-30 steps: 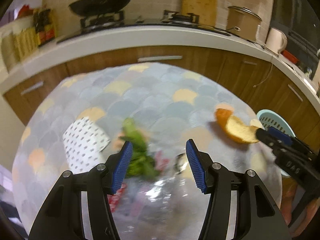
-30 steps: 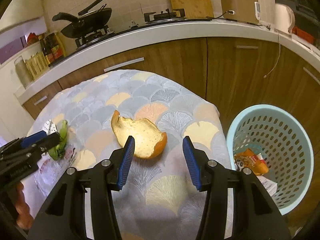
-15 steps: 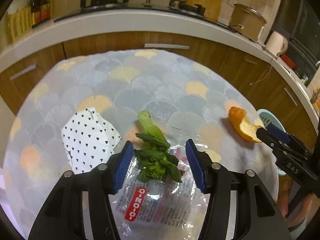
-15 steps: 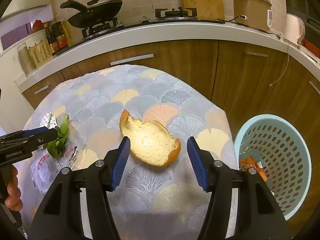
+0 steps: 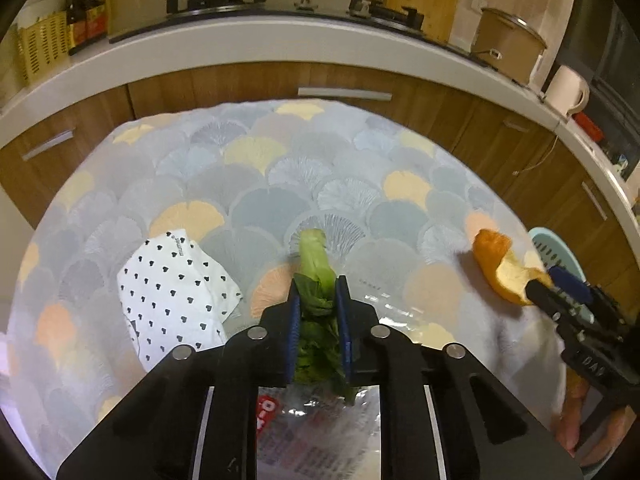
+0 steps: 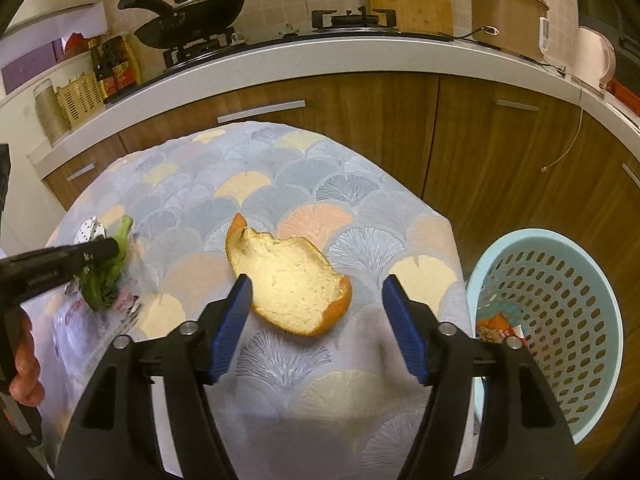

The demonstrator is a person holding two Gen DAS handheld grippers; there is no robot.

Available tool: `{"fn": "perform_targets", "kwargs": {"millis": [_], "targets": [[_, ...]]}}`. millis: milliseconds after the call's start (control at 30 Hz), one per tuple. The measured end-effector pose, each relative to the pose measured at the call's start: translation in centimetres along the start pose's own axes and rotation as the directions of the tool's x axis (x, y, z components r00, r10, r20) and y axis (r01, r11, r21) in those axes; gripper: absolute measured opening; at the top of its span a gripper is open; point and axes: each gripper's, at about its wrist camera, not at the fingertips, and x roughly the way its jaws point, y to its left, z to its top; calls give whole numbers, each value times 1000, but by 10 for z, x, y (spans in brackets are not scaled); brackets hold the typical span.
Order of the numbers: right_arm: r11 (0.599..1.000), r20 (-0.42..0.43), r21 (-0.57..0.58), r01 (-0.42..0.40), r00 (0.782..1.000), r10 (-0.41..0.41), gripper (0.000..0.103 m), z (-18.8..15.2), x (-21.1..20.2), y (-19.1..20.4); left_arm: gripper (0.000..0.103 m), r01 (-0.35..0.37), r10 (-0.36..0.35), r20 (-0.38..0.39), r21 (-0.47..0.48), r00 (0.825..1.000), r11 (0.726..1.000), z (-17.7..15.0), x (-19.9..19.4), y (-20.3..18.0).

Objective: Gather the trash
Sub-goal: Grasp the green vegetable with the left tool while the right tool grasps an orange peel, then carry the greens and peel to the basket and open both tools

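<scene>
The left claw is closing on the leafy green stalk, its blue pads already pressing the wilted leaves from both sides while the pale stem pokes out ahead of the tips. Pinching the bunched leaves rather than the slick stem probably gives a surer hold. The stalk lies partly on a clear plastic wrapper with red print; whether any wrapper is caught in the pinch I cannot tell, since the claw body hides that spot. Just left of it rests a white paper dotted with small black hearts.

The right claw is opening, its pads standing wide on either side of the orange peel, pith side up, without touching it. That spread suits the peel's broad curve, which a narrower gap would only push along.

Everything sits on a counter covered in a cloth of grey, peach and yellow fan shapes. Beside its right edge, lower down, stands the pale blue perforated basket, already holding some packaging, so it is likely the target for each piece. Beyond are wooden cabinets, a white worktop, a stove with a black wok, and a rice cooker.
</scene>
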Motion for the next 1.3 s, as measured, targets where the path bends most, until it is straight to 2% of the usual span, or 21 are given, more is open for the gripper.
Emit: {"fn": "perform_targets", "kwargs": {"millis": [167,367,433,467,533,600,667,800,933,1133,1300], "targets": [[998,-52,-35,-43,998,41,80,1,12,6,13,53,-51,59,-26,997,998,7,-23,1],[998,-123,-63,-29,992,21,82,7,38,15,13,72,-71,82,-5,994,997,11,-36,-13],[998,-118,-62,-31,993,24,74,7,38,15,13,76,-77,83,13,994,997,12,-36,-21],[997,-118,-71,-32,993,24,58,6,37,16,13,80,-81,80,20,994,997,12,-36,-26],[996,-109,-70,-57,993,49,34,4,33,14,13,83,-85,77,30,993,996,12,-35,-33],[996,-86,-71,-57,995,51,24,3,25,12,13,89,-92,76,44,993,995,12,-35,-41],[997,-64,-58,-48,997,44,20,2,16,6,13,98,-102,75,62,992,993,12,-35,-51],[999,-15,-9,-37,999,37,19,2,-8,-18,13,142,-151,80,109,985,984,12,-37,-80],[999,26,43,14,1000,-15,19,-1,-36,-53,13,200,-212,66,158,975,967,13,-34,-117],[984,50,127,122,990,-129,19,-13,-70,-113,13,287,-305,35,251,952,925,9,-24,-189],[965,15,173,195,979,-201,19,-30,-81,-153,13,334,-350,-9,316,937,888,2,-7,-244]]}}
